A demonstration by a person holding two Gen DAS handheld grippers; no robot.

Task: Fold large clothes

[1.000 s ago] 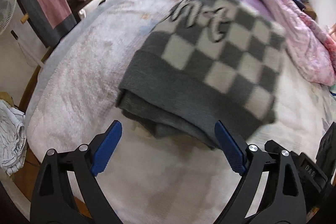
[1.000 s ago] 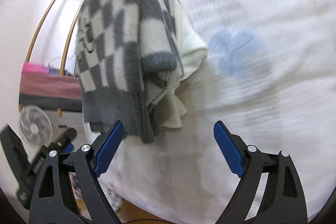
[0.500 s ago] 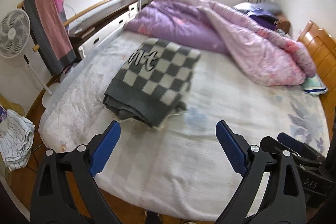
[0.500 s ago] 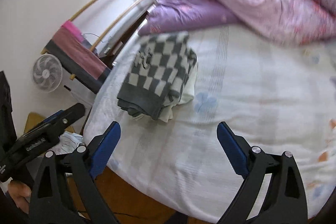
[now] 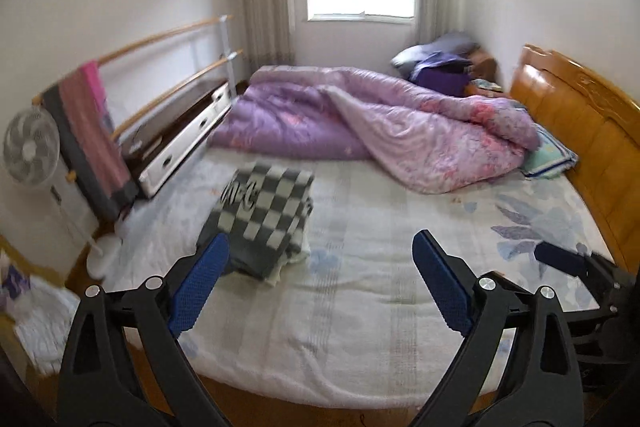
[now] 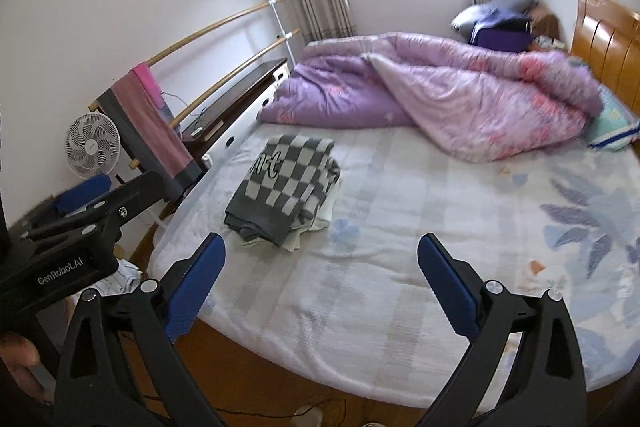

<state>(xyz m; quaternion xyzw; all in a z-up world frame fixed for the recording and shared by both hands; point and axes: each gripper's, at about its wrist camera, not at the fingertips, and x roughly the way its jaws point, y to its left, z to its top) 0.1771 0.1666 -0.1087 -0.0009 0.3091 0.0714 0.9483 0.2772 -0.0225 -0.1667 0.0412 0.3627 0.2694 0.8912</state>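
A folded grey-and-white checkered garment (image 5: 262,217) lies on the left part of the bed (image 5: 360,299), on top of a folded cream garment whose edge sticks out below it. It also shows in the right wrist view (image 6: 286,189). My left gripper (image 5: 320,279) is open and empty, held back from the bed's near edge. My right gripper (image 6: 322,281) is open and empty too, also back from the bed. The right gripper shows at the right edge of the left wrist view (image 5: 576,267), and the left gripper at the left of the right wrist view (image 6: 80,211).
A crumpled purple quilt (image 5: 380,123) covers the far half of the bed. A wooden headboard (image 5: 580,115) stands at the right. A rail with hanging towels (image 5: 88,131), a white fan (image 5: 30,147) and a low cabinet (image 5: 180,143) line the left wall. Loose clothes (image 5: 36,311) lie at lower left.
Both grippers have pulled back and up from the folded checkered garment, which stays on the bed. The views now take in the whole room.
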